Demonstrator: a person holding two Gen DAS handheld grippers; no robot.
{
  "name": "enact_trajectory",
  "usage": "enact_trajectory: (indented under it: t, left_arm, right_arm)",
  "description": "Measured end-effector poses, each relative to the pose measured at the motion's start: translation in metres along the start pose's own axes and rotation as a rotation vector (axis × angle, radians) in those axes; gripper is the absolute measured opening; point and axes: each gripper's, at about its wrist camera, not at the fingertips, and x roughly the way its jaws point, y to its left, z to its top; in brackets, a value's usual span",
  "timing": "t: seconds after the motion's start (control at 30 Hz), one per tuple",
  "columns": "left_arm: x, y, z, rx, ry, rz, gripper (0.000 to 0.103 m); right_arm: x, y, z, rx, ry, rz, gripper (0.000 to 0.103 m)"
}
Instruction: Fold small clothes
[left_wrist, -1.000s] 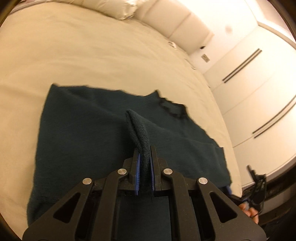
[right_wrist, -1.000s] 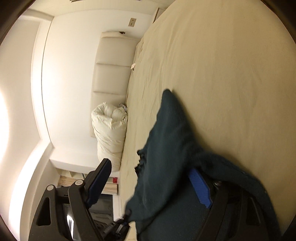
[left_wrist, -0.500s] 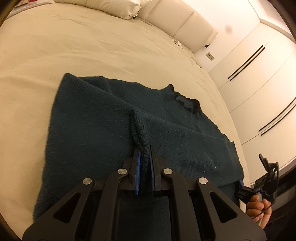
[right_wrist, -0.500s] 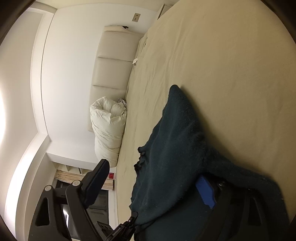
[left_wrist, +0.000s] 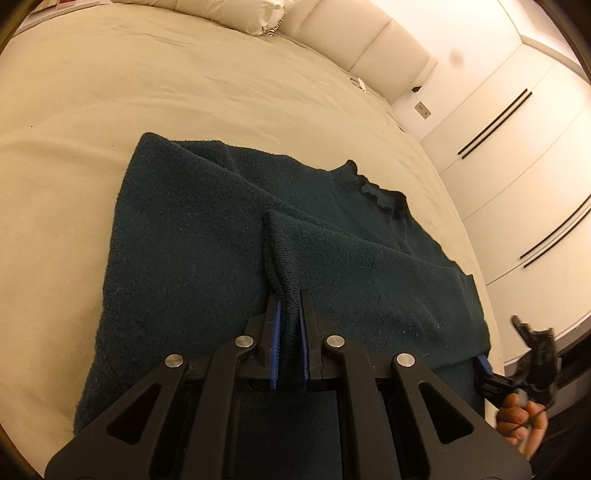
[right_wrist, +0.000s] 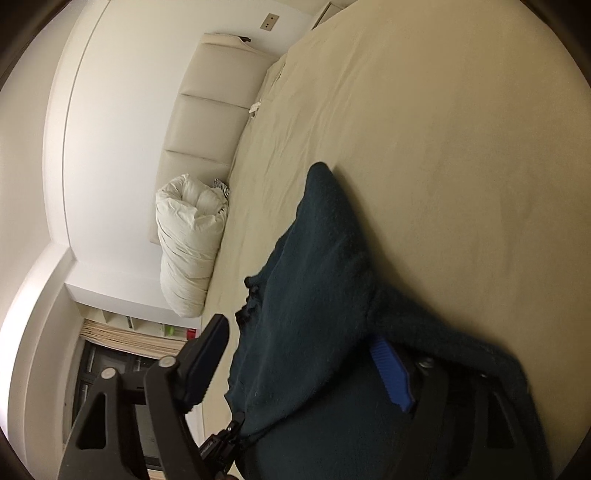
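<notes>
While the dark teal knitted sweater (left_wrist: 192, 258) lies on the cream bed sheet (left_wrist: 110, 92), sleeve folded across, our left gripper (left_wrist: 289, 317) pinches the cuff; our right gripper (right_wrist: 306, 365), jaws closing, grips nothing. Body folds remain.

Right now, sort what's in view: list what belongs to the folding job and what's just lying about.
In the job: dark teal sweater; left gripper, shut on it; right gripper, jaws closing around it.

Lying about: rolled white duvet; small white item by headboard.
</notes>
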Motion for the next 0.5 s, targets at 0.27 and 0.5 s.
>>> enact_trajectory:
  t: [0.27, 0.5]
  left_arm:
    - [0.007, -0.002, 0.003, 0.03, 0.024, 0.005, 0.009]
    - [0.009, 0.005, 0.008, 0.033, 0.039, -0.018, 0.01]
  right_arm:
    - [-0.004, 0.068, -0.006, -0.247, 0.006, -0.052, 0.082]
    - [0.055, 0.013, 0.037, -0.162, 0.085, -0.088, 0.073]
